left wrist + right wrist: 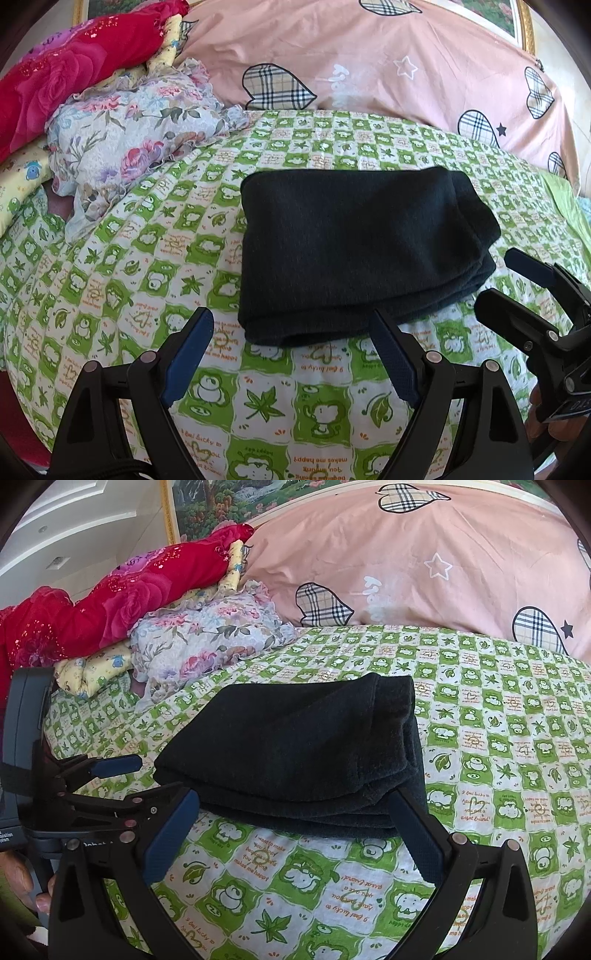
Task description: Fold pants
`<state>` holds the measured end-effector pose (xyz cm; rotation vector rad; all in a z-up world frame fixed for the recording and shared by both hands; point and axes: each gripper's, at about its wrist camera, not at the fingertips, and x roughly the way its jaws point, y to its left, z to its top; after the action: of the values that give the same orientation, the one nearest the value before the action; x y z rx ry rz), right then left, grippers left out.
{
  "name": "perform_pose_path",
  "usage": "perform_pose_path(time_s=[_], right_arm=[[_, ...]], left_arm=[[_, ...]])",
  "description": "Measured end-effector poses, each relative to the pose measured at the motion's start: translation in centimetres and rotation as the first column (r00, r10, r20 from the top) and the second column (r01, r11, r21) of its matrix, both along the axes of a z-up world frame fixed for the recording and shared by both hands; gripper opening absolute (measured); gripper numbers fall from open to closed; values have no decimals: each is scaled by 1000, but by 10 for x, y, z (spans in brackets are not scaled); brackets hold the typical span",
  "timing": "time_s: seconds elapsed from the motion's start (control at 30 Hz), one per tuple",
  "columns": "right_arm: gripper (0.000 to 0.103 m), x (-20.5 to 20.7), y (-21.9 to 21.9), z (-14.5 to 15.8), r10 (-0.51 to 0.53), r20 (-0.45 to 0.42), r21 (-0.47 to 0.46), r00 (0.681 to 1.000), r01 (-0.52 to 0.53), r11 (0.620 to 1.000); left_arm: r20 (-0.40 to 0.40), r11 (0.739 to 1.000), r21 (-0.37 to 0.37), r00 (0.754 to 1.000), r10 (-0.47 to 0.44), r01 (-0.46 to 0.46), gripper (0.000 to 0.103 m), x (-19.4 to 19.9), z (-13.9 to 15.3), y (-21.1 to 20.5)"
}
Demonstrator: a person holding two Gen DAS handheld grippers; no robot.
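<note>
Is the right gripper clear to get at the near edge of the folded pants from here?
Probably yes. The right gripper is open with the folded black pants directly ahead, nothing between them on the green sheet. The left gripper sits off to the side.

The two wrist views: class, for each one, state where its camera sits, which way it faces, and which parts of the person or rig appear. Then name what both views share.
Left wrist view: sits on the left tongs, facing forward over the green-and-white patterned bedsheet at the folded black pants; the right tongs show at right.
Right wrist view: sits on the right tongs, facing the same pants; the left tongs and a fingertip show at left.
Shared: pants, bedsheet, pink heart-print pillow, both tongs open.
</note>
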<state>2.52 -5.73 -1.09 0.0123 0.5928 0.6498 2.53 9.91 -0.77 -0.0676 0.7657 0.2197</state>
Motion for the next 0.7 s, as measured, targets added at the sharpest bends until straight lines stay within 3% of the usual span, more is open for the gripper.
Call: perform_pose_path(time_s=[0.7], right_arm=[[102,10,-7,3,-29,-20,26,999,29,999]], left_arm=[[6,999,38,1000,11,-11,86,9,6,-7]])
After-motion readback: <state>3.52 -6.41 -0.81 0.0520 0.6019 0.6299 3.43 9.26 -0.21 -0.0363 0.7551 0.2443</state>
